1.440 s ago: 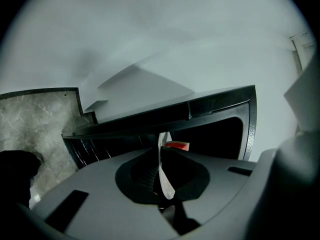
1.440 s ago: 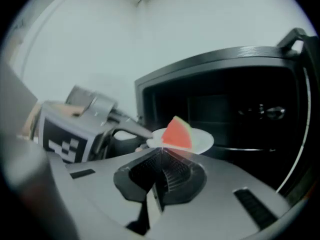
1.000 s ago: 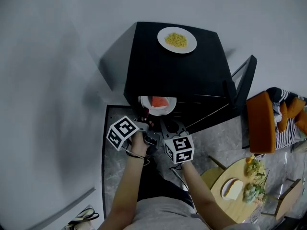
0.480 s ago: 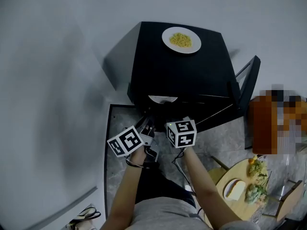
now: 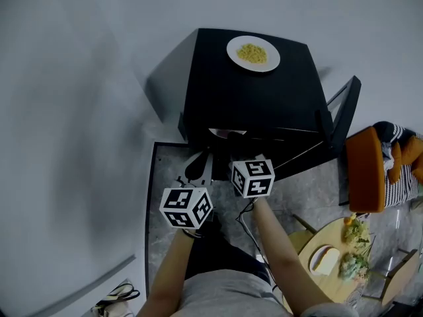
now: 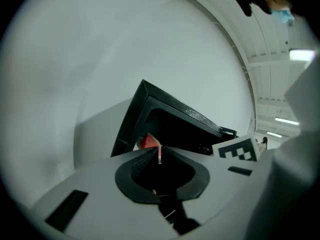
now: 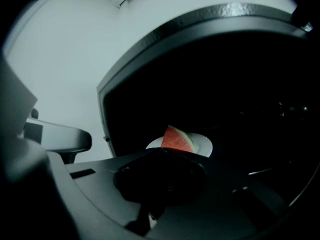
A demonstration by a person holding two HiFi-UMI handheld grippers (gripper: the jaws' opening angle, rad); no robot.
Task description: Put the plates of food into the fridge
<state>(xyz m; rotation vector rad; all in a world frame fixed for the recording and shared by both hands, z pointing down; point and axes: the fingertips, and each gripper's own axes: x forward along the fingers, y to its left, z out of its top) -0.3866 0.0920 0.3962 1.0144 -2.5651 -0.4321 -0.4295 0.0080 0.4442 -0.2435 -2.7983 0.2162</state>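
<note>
A black fridge (image 5: pixel 251 98) stands open on the floor, its door (image 5: pixel 337 121) swung out to the right. On its top rests a white plate of yellow food (image 5: pixel 253 53). Inside, on a shelf, sits a white plate (image 7: pixel 202 145) with a watermelon slice (image 7: pixel 176 139); only its rim (image 5: pixel 227 133) shows in the head view. My left gripper (image 6: pixel 160 151) is shut and empty, a little way back from the opening, where the red slice (image 6: pixel 148 142) shows just past its tips. My right gripper (image 7: pixel 167 151) is shut and empty, close in front of the watermelon plate.
A pale wall runs behind and left of the fridge. An orange chair (image 5: pixel 367 170) with striped cloth stands to the right. At the lower right, a round wooden table (image 5: pixel 334 259) carries more food. The floor is grey stone tile (image 5: pixel 297 193).
The watermelon plate went from the fridge mouth to deep inside, now free of the grippers. Both grippers drew back toward me, the left farther.
</note>
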